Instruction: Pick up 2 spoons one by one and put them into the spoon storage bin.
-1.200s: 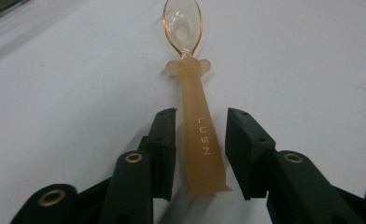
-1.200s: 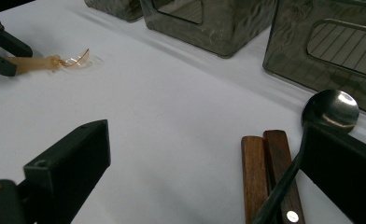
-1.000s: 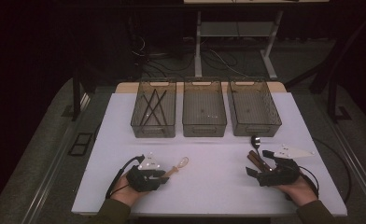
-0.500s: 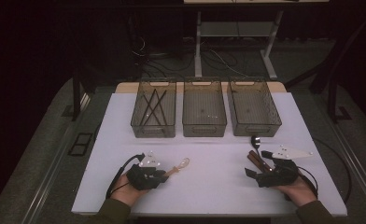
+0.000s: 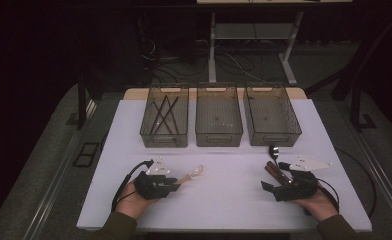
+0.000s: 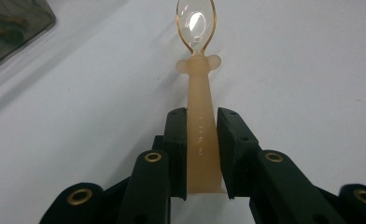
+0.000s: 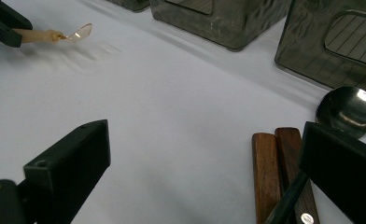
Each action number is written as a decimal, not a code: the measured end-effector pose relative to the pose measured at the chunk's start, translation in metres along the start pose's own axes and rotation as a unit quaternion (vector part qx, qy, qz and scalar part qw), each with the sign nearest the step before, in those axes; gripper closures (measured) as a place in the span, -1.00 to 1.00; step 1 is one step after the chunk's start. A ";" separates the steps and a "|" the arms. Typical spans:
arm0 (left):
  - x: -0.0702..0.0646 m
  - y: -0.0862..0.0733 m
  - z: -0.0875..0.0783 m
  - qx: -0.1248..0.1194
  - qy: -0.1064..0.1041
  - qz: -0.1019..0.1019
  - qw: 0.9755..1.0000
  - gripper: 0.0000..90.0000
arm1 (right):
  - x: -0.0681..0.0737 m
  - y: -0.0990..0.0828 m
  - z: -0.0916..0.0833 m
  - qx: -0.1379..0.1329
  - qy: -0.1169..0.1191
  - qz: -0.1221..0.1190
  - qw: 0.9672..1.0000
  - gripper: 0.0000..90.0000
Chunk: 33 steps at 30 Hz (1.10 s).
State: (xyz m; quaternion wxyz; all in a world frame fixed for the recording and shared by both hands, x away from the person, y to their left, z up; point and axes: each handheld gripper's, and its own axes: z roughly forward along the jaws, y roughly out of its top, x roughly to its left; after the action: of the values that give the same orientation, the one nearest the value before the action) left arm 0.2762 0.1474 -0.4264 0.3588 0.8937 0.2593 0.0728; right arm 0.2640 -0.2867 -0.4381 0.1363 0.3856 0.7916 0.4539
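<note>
A peach plastic spoon (image 6: 200, 93) with a clear bowl lies pointing away from me on the white table (image 5: 224, 200). My left gripper (image 6: 201, 119) is shut on its handle, one pad on each side. From above, the left gripper (image 5: 176, 181) sits at the front left, with the spoon (image 5: 196, 171) sticking out to the right. My right gripper (image 7: 204, 154) stands open over bare table. Beside its right jaw lie two wooden handles (image 7: 277, 172) and a dark metal spoon (image 7: 347, 109). In the high view the right gripper (image 5: 275, 176) is at the front right.
Three dark see-through bins stand in a row at the back. The left bin (image 5: 164, 137) holds several dark sticks. The middle bin (image 5: 219, 135) and the right bin (image 5: 274, 135) look almost bare. A metal frame and cables lie beyond the table.
</note>
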 end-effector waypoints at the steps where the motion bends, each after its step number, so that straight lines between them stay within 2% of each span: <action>1: 0.000 0.001 0.000 0.000 -0.003 0.000 1.000 0.65 | 0.000 0.000 0.000 0.000 0.000 -0.001 1.000 -0.94; 15: 0.007 0.013 -0.008 -0.037 -0.023 -0.011 0.999 0.65 | 0.000 0.000 0.000 0.002 -0.002 -0.001 1.000 -0.95; 33: 0.010 0.030 -0.009 -0.048 -0.022 0.001 0.999 0.65 | 0.000 0.000 0.001 0.004 -0.003 -0.001 1.000 -0.94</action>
State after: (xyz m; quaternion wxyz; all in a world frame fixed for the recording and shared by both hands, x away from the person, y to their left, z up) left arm 0.2943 0.1404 -0.4000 0.4071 0.8770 0.2467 0.0658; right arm 0.2643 -0.2858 -0.4381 0.1376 0.3870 0.7931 0.4498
